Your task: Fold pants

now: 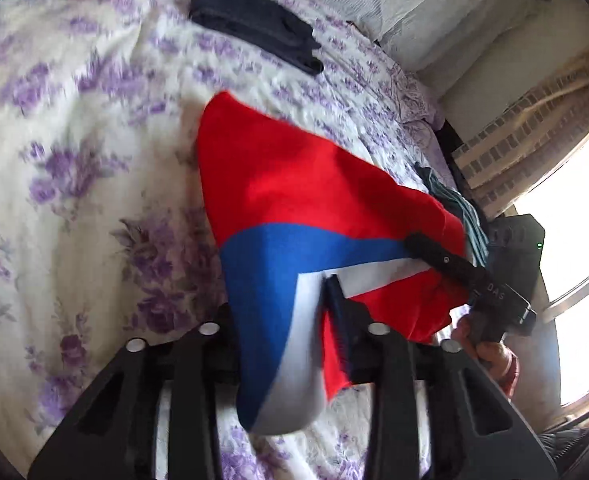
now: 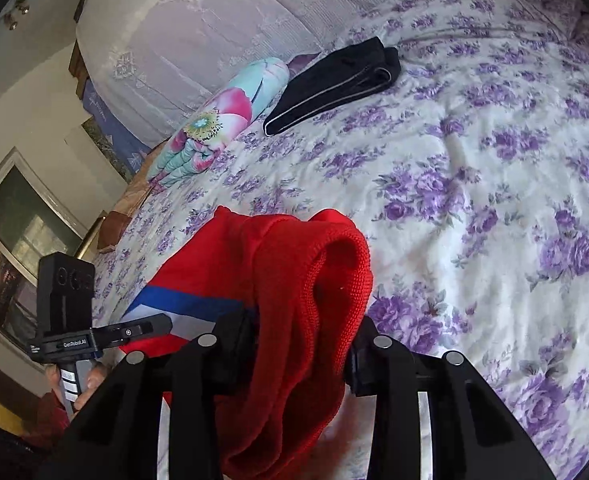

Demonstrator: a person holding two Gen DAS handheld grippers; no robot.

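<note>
- Red pants (image 1: 294,184) held above the bed (image 1: 94,160) near its front edge, clamped by left gripper (image 1: 294,320) and right gripper (image 2: 298,348).
- Could slip out: bunched fabric, thin bite.
- Might land creased if lowered slack.

The red pants (image 1: 294,184) are covering the left gripper (image 1: 294,312)'s left finger, and in the right wrist view they are hiding most of the right gripper (image 2: 302,344)'s pads. The bed (image 1: 94,160) is blurring. The person's hand (image 1: 490,352) is partly hiding behind the handle.
</note>
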